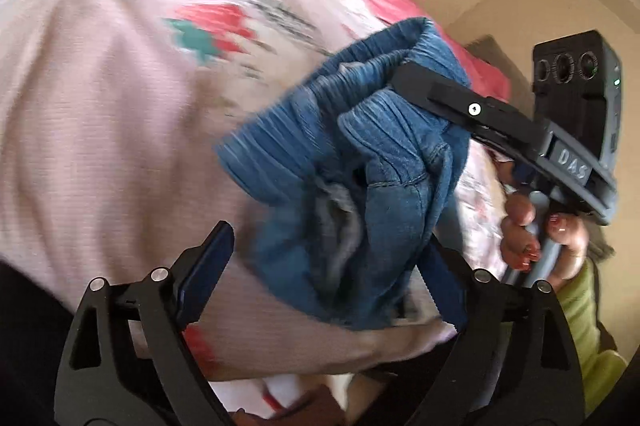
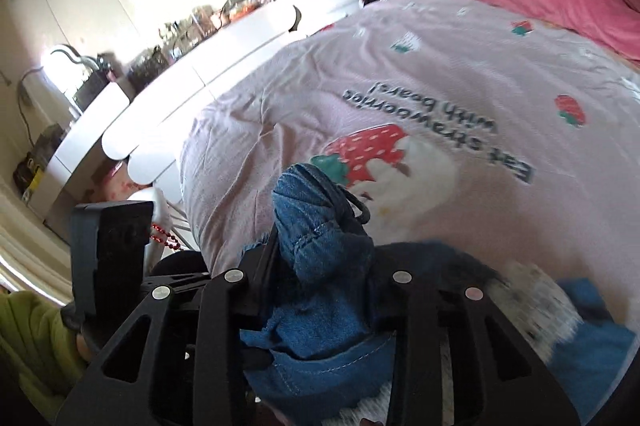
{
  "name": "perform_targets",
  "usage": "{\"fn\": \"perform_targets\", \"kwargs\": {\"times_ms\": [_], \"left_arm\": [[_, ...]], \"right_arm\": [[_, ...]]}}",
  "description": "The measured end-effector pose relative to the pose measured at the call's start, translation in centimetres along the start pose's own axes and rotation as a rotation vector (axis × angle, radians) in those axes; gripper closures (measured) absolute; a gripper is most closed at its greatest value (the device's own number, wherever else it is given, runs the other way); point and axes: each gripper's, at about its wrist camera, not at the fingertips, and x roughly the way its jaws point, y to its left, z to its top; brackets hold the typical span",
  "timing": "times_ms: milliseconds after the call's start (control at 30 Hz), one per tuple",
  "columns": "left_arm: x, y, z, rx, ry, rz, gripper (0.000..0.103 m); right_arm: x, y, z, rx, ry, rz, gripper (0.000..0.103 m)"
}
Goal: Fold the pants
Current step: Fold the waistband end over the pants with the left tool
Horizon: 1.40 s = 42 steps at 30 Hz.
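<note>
Jeans (image 1: 352, 186) are hanging bunched between our left gripper (image 1: 320, 266), jaws wide and gripping nothing. At two o'clock our right gripper (image 1: 416, 82) is pinching their waistband above the bedspread (image 1: 100, 106). Risk: that single pinch is slipping, dropping the bundle crumpled.

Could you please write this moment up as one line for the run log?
stage: lifting pants | right gripper: shut on blue denim pants waistband | left gripper: open, pants between fingers | surface: pink bedspread
</note>
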Motion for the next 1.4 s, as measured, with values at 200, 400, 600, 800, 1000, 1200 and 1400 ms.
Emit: {"fn": "perform_targets", "kwargs": {"times_ms": [200, 400, 600, 800, 1000, 1200, 1400], "left_arm": [[1.2, -5.4, -0.2, 0.126, 0.024, -0.029, 0.027], [3.1, -9.5, -0.7, 0.211, 0.061, -0.038, 0.027], [5.8, -12.7, -2.8, 0.341, 0.178, -0.116, 0.025], [7.3, -14.2, -4.7, 0.416, 0.239, -0.094, 0.021], [7.5, -14.8, -5.2, 0.441, 0.241, -0.061, 0.019], [7.5, -15.8, -5.6, 0.456, 0.23, -0.06, 0.019], [6.9, -14.7, -5.1, 0.423, 0.218, -0.055, 0.019]], "right_arm": [[-4.6, -3.0, -2.4, 0.045, -0.075, -0.022, 0.07], [-7.7, -5.4, -5.2, 0.05, -0.127, -0.112, 0.055], [-11.3, -8.8, -9.1, 0.134, -0.207, -0.301, 0.037], [-11.8, -9.7, -11.3, 0.213, -0.211, -0.313, 0.034], [-10.4, -9.4, -11.5, 0.205, -0.163, -0.294, 0.033], [-10.0, -11.6, -13.5, 0.296, -0.067, -0.401, 0.029], [-10.7, -11.9, -13.8, 0.327, -0.112, -0.388, 0.028]]}}
